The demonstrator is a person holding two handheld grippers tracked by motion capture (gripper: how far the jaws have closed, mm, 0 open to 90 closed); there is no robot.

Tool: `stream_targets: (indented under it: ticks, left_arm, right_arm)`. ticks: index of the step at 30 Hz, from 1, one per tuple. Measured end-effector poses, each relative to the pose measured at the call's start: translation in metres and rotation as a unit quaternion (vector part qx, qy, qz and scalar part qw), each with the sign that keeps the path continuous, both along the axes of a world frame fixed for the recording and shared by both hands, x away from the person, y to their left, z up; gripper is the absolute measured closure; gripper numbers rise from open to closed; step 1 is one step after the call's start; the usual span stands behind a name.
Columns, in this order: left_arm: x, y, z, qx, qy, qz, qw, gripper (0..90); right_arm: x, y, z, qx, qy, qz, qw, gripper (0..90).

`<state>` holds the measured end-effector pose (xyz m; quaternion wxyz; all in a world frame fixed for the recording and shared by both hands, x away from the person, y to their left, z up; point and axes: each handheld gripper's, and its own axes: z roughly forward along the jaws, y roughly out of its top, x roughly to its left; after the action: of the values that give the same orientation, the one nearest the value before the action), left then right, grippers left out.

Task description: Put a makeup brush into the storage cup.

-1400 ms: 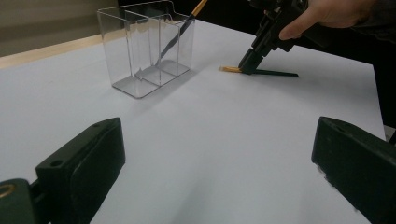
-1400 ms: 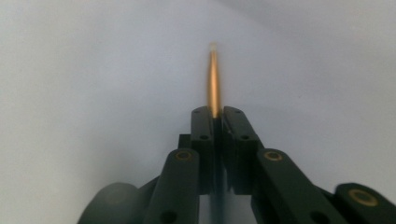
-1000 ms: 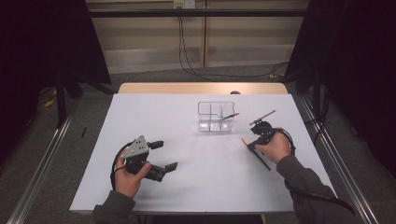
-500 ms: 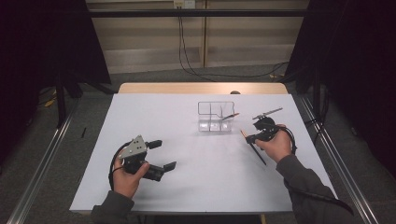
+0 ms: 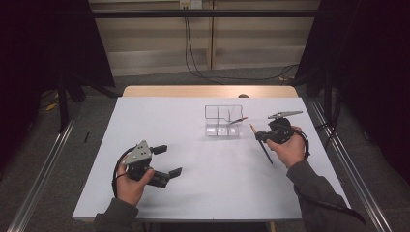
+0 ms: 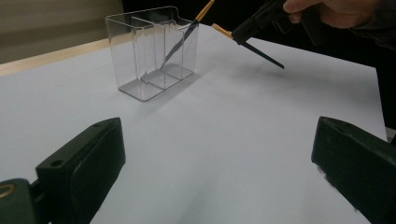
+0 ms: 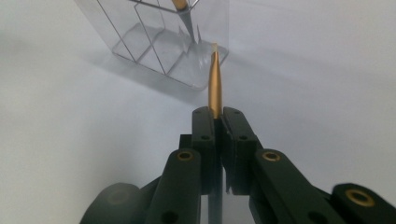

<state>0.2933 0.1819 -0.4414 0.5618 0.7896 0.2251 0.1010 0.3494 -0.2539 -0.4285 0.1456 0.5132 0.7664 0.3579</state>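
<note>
White table top (image 5: 193, 145) under a dim room, bare wall and loose cables behind.

Near the far middle: clear plastic holder (image 5: 223, 121) with several compartments, one brush (image 5: 237, 120) already leaning inside, gold end poking over the rim.

Just right of the holder: right gripper (image 5: 259, 136), jaws together and clamped on a second brush (image 5: 261, 145). Gold end (image 7: 214, 84) aimed at the holder in the right gripper view, dark end slanting back and down toward the table. Held clear of the surface, apart from the holder, not yet over the rim.

Well apart at the near left: left gripper (image 5: 169, 159), jaws wide apart, nothing between them, resting low over the table.

Handling, as a judgement: thin, stiff, very light stick, likely smooth and a bit slippery, so apt to swivel between the pads if pinched off-centre. Best grip around the middle, about where clamped now, leaving the gold end free to lead into a compartment. Holder light as well, thin-walled and easy to nudge or tip; worth entering from above rather than pushing against the wall. Little risk of breakage, more of the brush pivoting or snagging on a divider.
</note>
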Motion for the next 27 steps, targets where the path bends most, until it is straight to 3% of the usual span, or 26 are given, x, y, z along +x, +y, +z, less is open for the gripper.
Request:
stream_targets:
  ticks: [12,17,22,27]
  left_arm:
    - [0.001,0.0,0.0,-0.007,0.0,0.001,1.0,2.6]
    - [-0.001,0.002,0.0,0.0,0.0,0.007,1.0,2.6]
    - [-0.001,0.003,0.0,-0.009,0.001,0.003,1.0,2.6]
    - [-0.002,0.004,0.0,-0.006,0.002,0.009,0.9999,2.6]
  right_arm:
    - [-0.002,0.0,0.005,0.036,-0.051,-0.011,0.998,84.8]
    - [-0.004,0.0,0.008,0.05,-0.081,-0.016,0.9953,84.8]
    - [-0.006,0.001,0.011,0.063,-0.104,-0.02,0.9924,84.8]
    - [-0.007,0.0,0.015,0.08,-0.128,-0.029,0.9881,84.7]
